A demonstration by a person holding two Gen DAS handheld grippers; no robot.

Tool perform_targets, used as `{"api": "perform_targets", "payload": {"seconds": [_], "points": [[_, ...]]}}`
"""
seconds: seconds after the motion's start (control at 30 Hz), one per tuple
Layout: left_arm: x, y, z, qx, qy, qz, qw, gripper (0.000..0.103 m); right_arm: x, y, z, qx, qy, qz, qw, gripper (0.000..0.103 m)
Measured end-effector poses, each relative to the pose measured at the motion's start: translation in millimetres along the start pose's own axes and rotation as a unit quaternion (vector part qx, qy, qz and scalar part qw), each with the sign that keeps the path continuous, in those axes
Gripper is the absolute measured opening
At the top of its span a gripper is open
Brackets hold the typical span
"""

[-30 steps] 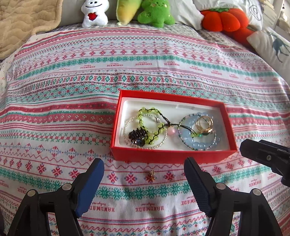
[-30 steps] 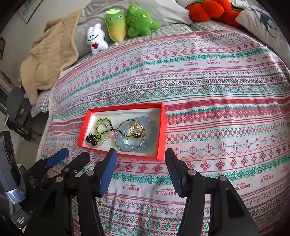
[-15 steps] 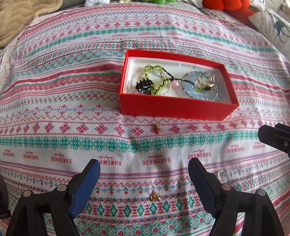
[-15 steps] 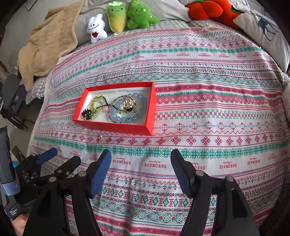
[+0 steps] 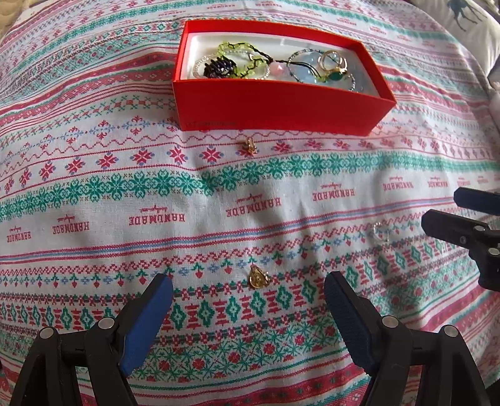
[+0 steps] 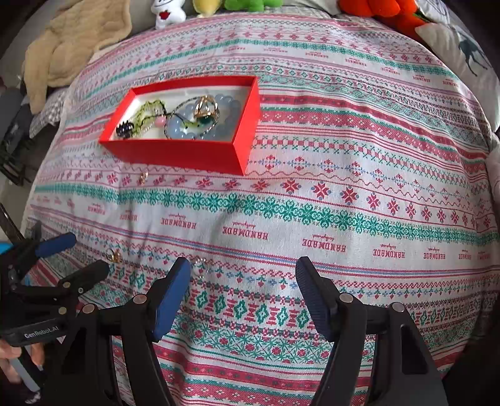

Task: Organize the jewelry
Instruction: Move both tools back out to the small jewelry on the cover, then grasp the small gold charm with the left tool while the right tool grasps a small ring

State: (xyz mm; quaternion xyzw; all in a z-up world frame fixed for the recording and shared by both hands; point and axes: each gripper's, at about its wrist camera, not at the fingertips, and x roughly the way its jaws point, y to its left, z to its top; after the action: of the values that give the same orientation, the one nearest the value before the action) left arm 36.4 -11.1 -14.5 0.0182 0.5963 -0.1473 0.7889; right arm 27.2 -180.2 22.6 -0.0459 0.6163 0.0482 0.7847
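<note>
A red box [image 5: 281, 103] [image 6: 175, 153] holds bracelets and rings on the patterned bedspread. A small gold piece [image 5: 250, 146] [image 6: 143, 177] lies just in front of the box. A gold ring [image 5: 258, 278] [image 6: 115, 256] lies between the fingertips of my open, empty left gripper [image 5: 248, 292], a little ahead of them. A clear silver ring [image 5: 379, 231] [image 6: 200, 267] lies beside the left fingertip of my open, empty right gripper [image 6: 243, 274]. The left gripper also shows at the left of the right wrist view [image 6: 72, 256].
Plush toys [image 6: 165, 12] and an orange cushion [image 6: 375, 9] line the far edge of the bed. A beige blanket [image 6: 68, 43] lies at the far left. A white deer pillow [image 6: 468, 53] sits at the right.
Both grippers have pulled back from the red box and dropped lower toward the bedspread. The gold ring and the clear ring have come into view near the fingertips.
</note>
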Motion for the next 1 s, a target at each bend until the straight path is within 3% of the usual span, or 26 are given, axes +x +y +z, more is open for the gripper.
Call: {"api": "perform_targets", "payload": {"seconds": [0.13,0.27,0.43,0.6,1.0], "points": [[6,-10,-6,0.041,0.006,-0.012,0.9991,0.072,3,3,-6,-0.024,0.004,-0.014,1.0,0.073],[18,-16,-9,0.074,0.018,-0.009,0.9971,0.048,8,0,-7,-0.024,0.011,-0.018,0.999,0.073],[26,-15,-6,0.063,0.017,-0.006,0.9979,0.037,11,-4,-6,-0.018,0.016,-0.017,1.0,0.073],[28,-11,0,0.051,0.015,0.001,0.9986,0.009,13,-4,-4,-0.014,0.019,-0.012,1.0,0.073],[-6,31,9,-0.019,-0.025,-0.017,0.9994,0.009,8,-11,-2,0.007,0.017,0.005,1.0,0.072]]}}
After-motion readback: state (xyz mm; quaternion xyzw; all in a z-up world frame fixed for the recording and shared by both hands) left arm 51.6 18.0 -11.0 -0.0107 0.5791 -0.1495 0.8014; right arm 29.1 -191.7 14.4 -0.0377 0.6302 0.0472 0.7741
